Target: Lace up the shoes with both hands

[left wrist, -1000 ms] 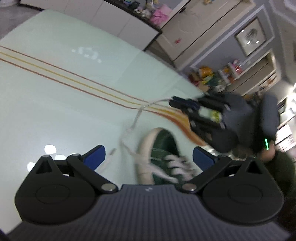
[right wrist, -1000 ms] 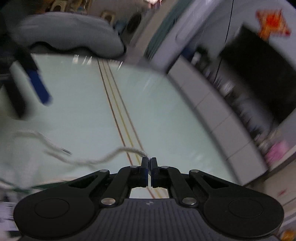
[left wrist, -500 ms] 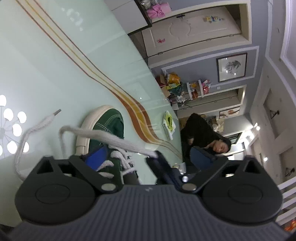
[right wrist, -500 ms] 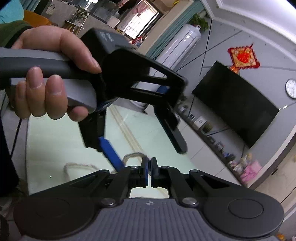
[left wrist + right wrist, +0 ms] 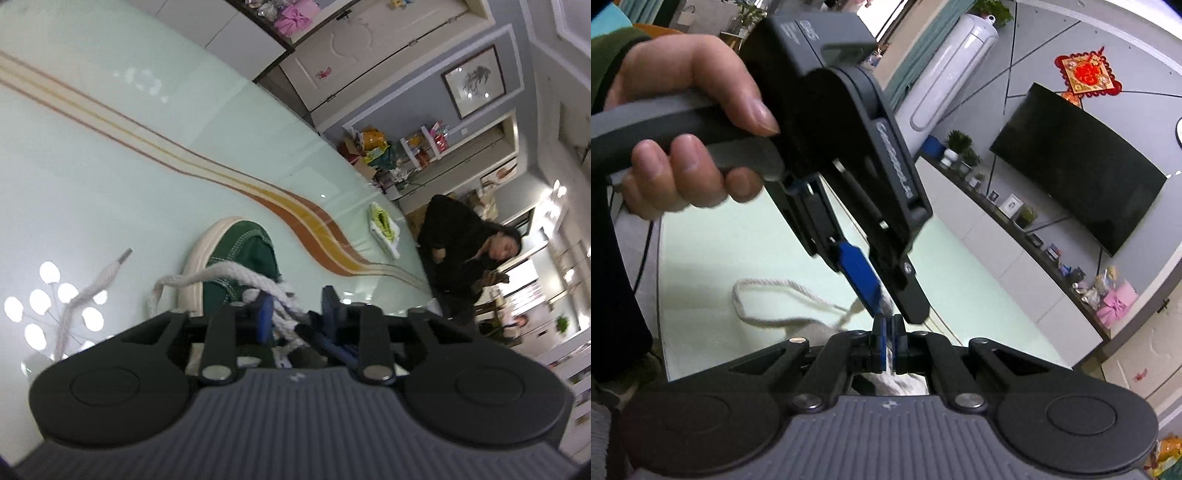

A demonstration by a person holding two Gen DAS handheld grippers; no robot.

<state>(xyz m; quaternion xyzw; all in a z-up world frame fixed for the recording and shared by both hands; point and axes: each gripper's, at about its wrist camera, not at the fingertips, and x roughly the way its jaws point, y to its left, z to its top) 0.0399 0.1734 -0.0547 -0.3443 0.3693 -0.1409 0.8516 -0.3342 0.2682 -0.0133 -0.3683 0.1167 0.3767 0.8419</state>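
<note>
Right claw (image 5: 888,334) pinched tight; left claw (image 5: 297,317) partly parted, just above.

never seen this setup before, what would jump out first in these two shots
In the left wrist view, a green shoe with a white sole lies on the pale green table, its thick white lace running back between the fingers of the left gripper. In the right wrist view, a hand holding that gripper fills the upper left, above the right gripper, which is shut on the lace.

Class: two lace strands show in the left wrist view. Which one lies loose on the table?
The strand with the metal tip, left of the green shoe. The other strand runs between the left tool fingers.
</note>
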